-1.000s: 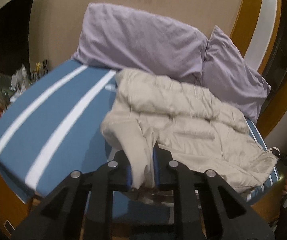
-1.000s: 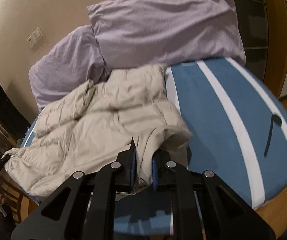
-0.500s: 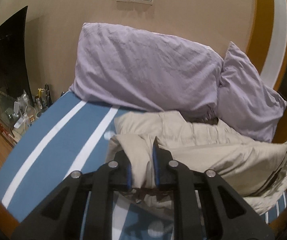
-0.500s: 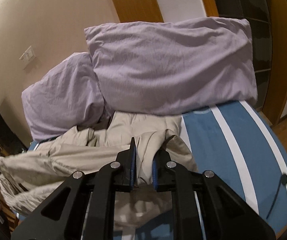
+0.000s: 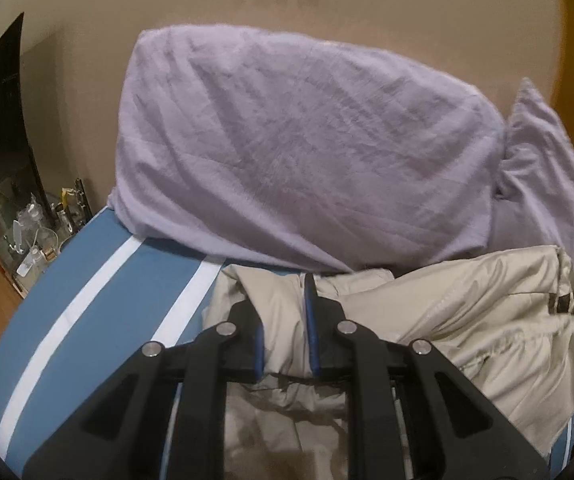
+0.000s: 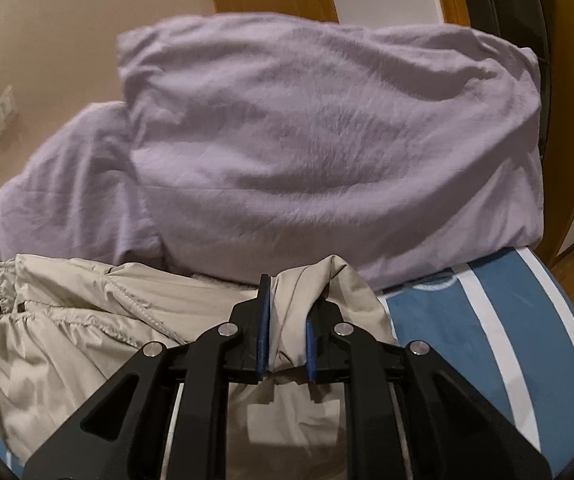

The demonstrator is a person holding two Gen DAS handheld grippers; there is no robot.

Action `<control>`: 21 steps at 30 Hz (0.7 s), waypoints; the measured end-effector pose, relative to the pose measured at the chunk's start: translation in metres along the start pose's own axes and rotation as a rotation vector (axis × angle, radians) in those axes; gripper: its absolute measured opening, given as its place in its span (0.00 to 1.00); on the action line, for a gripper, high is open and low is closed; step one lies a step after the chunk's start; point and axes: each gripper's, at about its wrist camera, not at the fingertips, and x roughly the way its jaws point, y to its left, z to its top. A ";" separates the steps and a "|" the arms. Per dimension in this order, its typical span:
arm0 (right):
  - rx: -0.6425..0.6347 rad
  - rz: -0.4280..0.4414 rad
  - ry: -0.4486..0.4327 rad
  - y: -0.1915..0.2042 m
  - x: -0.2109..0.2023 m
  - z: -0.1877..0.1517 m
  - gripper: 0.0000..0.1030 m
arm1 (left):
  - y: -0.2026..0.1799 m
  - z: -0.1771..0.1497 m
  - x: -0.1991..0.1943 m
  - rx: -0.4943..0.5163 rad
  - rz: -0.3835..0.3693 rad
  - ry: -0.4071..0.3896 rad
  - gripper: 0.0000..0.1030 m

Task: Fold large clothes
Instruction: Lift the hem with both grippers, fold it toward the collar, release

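Observation:
A beige puffer jacket (image 5: 467,320) lies on the blue bed with white stripes (image 5: 99,288), close under the lilac pillows. My left gripper (image 5: 283,316) is shut on a bunched edge of the jacket at its left side. In the right wrist view the same jacket (image 6: 87,328) spreads to the left, and my right gripper (image 6: 287,320) is shut on a fold of it at its right side. The cloth below both grippers is hidden by their black bodies.
Two lilac pillows (image 5: 299,152) (image 6: 327,144) lean against the beige wall right behind the jacket. A side table with small bottles (image 5: 35,236) stands left of the bed. A blue striped bed cover (image 6: 507,340) extends right. Wooden floor lies on both sides.
Both grippers have carried the jacket's near edge forward over the rest of it, toward the pillows. The pillows are now much closer and the jacket lies doubled over.

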 end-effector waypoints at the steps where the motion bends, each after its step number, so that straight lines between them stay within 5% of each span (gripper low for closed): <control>1: -0.003 -0.013 0.002 0.001 0.009 0.000 0.14 | -0.001 0.001 0.008 -0.005 0.006 0.006 0.16; 7: -0.035 -0.109 0.044 0.000 0.060 -0.011 0.15 | -0.004 -0.003 0.074 -0.027 0.059 0.065 0.18; 14: 0.012 -0.113 0.103 -0.011 0.081 -0.017 0.25 | -0.010 -0.011 0.100 -0.014 0.095 0.069 0.28; 16: 0.014 -0.125 0.108 -0.012 0.076 -0.016 0.34 | -0.008 -0.011 0.100 -0.023 0.081 0.078 0.36; 18: 0.000 -0.157 0.084 -0.011 0.062 -0.016 0.71 | -0.006 -0.011 0.093 -0.027 0.090 0.063 0.66; 21: -0.034 -0.160 0.025 -0.007 0.034 -0.016 0.78 | -0.002 -0.014 0.073 -0.020 0.126 0.012 0.85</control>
